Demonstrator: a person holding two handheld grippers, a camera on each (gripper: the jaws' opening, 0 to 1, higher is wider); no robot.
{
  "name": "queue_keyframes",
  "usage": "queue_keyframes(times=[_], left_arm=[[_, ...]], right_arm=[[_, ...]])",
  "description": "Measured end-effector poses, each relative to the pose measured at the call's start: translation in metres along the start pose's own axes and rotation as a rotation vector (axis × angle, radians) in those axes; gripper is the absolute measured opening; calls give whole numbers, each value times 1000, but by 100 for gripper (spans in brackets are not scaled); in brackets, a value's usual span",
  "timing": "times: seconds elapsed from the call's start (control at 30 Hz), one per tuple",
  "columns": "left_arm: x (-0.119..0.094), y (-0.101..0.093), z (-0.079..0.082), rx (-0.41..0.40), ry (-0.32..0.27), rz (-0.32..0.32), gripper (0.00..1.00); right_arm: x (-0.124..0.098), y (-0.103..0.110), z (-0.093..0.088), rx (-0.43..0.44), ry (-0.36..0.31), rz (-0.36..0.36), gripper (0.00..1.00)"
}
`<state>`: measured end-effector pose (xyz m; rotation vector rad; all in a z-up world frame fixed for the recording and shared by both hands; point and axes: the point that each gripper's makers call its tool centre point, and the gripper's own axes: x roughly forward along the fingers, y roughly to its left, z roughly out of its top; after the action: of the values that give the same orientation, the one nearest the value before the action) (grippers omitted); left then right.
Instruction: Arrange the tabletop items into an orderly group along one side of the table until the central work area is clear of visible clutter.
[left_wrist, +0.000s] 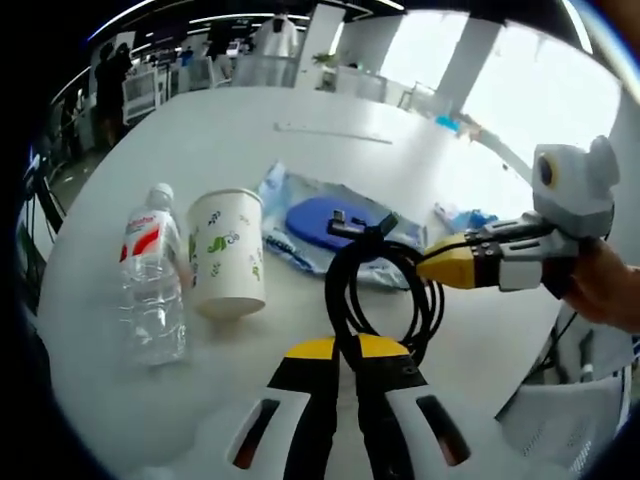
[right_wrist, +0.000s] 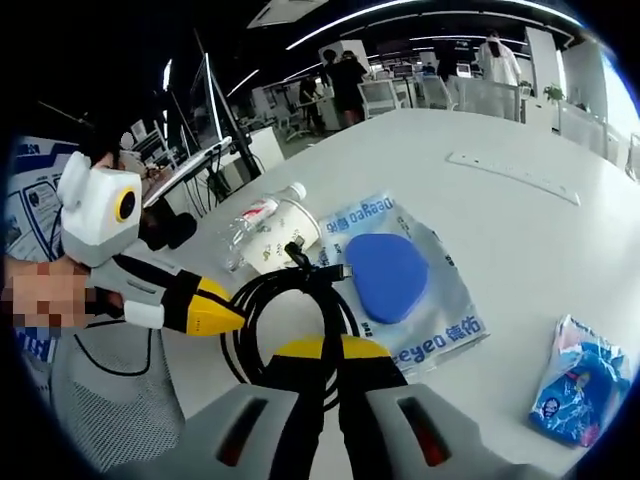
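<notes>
A coiled black cable (left_wrist: 385, 290) hangs over the white table (left_wrist: 200, 140), held from two sides. My left gripper (left_wrist: 347, 350) is shut on the coil's near edge. My right gripper (left_wrist: 445, 266) comes in from the right and pinches the coil's far side. In the right gripper view the right gripper (right_wrist: 335, 352) is shut on the cable (right_wrist: 290, 295), and the left gripper (right_wrist: 215, 312) holds its left edge. A clear water bottle (left_wrist: 150, 290) and a paper cup (left_wrist: 228, 255) stand side by side. A blue disc (left_wrist: 325, 220) lies on a plastic bag (left_wrist: 290, 245).
A small blue packet (right_wrist: 580, 385) lies apart on the table's right part. A long white strip (left_wrist: 330, 133) rests further back. A mesh chair (right_wrist: 110, 400) stands at the table edge. People and desks fill the office behind.
</notes>
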<state>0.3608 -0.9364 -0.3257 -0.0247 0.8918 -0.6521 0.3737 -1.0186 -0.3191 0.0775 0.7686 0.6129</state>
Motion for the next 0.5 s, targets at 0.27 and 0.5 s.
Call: queue_keyframes(times=[0.27,0.5], left_arm=[[-8,-7,7,18,-14,-13,0],[-14,-13,15,43,-28,-23,0]], right_arm=[[-11,3,6,14,-34,-9,0],[-21,4,12,24,-69,-20,0]])
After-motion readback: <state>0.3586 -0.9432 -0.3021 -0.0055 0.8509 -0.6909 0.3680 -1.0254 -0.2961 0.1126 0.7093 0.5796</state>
